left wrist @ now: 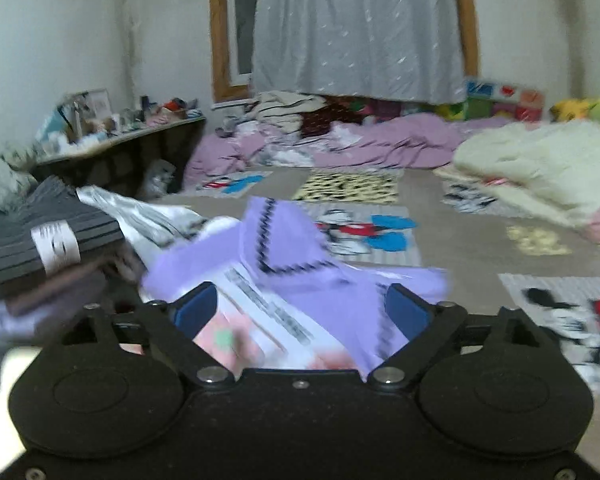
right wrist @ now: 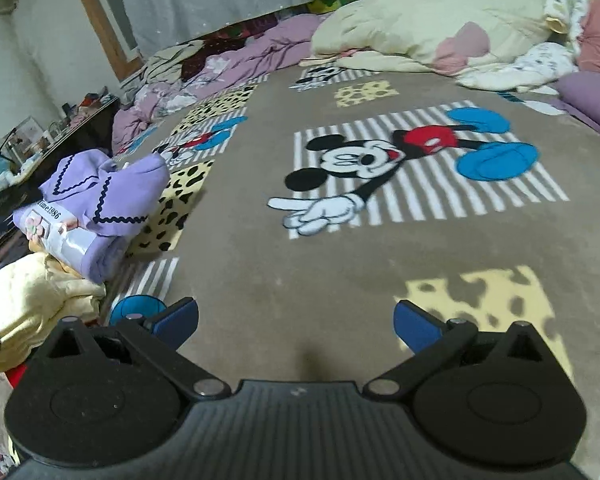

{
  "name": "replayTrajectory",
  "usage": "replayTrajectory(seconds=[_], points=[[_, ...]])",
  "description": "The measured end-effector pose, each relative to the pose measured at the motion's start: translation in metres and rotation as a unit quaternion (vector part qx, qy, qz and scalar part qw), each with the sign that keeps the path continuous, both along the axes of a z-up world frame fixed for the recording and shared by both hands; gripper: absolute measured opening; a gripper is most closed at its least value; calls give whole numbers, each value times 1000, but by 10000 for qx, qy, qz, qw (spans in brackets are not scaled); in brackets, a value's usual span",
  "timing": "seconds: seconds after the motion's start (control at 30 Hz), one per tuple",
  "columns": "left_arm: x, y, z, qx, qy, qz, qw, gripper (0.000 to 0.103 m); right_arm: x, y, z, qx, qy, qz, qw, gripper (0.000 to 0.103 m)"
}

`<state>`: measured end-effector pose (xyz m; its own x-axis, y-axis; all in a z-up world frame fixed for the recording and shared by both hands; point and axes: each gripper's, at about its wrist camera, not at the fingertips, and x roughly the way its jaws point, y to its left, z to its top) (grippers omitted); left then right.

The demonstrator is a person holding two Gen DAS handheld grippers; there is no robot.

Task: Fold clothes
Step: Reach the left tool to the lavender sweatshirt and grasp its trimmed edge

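Two grippers, both spread wide, neither grasping. Your left gripper (left wrist: pixel 300 306) is the nearer: purple top (left wrist: pixel 296 272) lies bundled just ahead between its fingers; contact cannot be told through blur. Your right gripper (right wrist: pixel 296 322) faces bare blanket (right wrist: pixel 300 280); its view alone shows the bundle at far left, atop a yellow pile (right wrist: pixel 32 300), long axis running near-left to far-right
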<state>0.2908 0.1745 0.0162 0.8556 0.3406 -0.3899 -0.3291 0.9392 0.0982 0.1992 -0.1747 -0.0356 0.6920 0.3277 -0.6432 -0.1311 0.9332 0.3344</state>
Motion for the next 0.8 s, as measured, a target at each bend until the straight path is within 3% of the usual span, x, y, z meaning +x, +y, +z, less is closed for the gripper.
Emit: replayTrajectory(seconds=[0.1,0.23,0.3,0.33,0.37,0.43,0.57,0.8], points=[[35,12,-15,256,484,46,9985,78,11,10,-7,6,68,99,9999,103],[58,5,-45,1357,1154,59,9840,75,16,17,-21,83,273,169,9994,103],[56,1,-48,1551,1265,-138,9797,57,13,16,-24,124,330,175,9992,103],[54,-2,-47,1598,1338,-254,9777,23,11,15,-26,145,353,177,9991,103],[53,-7,-46,1636,1404,-333,9759,6,9,14,-27,166,377,179,9990,103],[50,-16,-43,1688,1517,-430,9730,2,4,12,-30,208,424,183,9987,103],[33,-19,-25,1101,1528,-617,9802,0,-4,9,-36,292,518,191,9980,103],[-32,-51,21,650,1039,-1039,9870,0,-28,-2,-44,230,722,195,9969,103]])
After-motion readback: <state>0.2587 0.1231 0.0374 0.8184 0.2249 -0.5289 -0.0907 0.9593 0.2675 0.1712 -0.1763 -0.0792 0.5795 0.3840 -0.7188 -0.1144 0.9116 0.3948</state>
